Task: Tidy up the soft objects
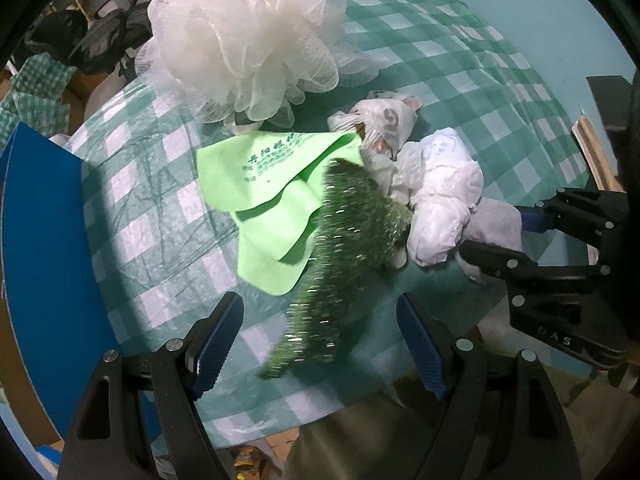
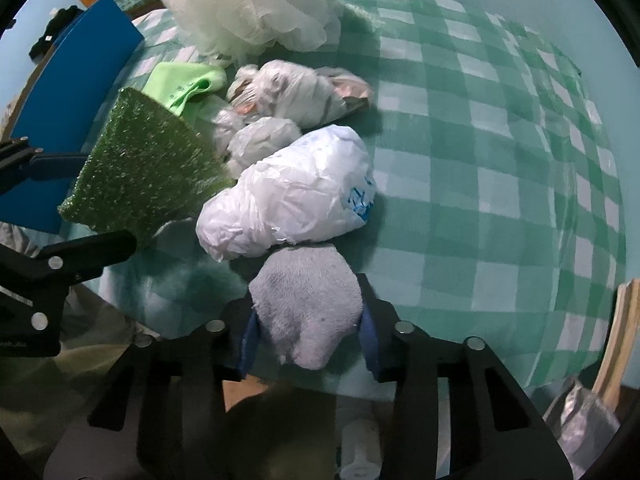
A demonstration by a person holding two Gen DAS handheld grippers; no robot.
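On the green checked tablecloth lie a white mesh bath pouf, a light green cloth with print, a glittery green scrubber, and crumpled white plastic bags. My left gripper is open above the table's near edge, and the blurred scrubber hangs between its fingers without touching them. My right gripper is shut on a grey sock, just in front of the big white bag. The scrubber, pouf and green cloth also show in the right wrist view.
A blue board stands along the table's left side. Wooden pieces and a silver bag lie off the right edge. Dark bags and boxes sit behind the table at left.
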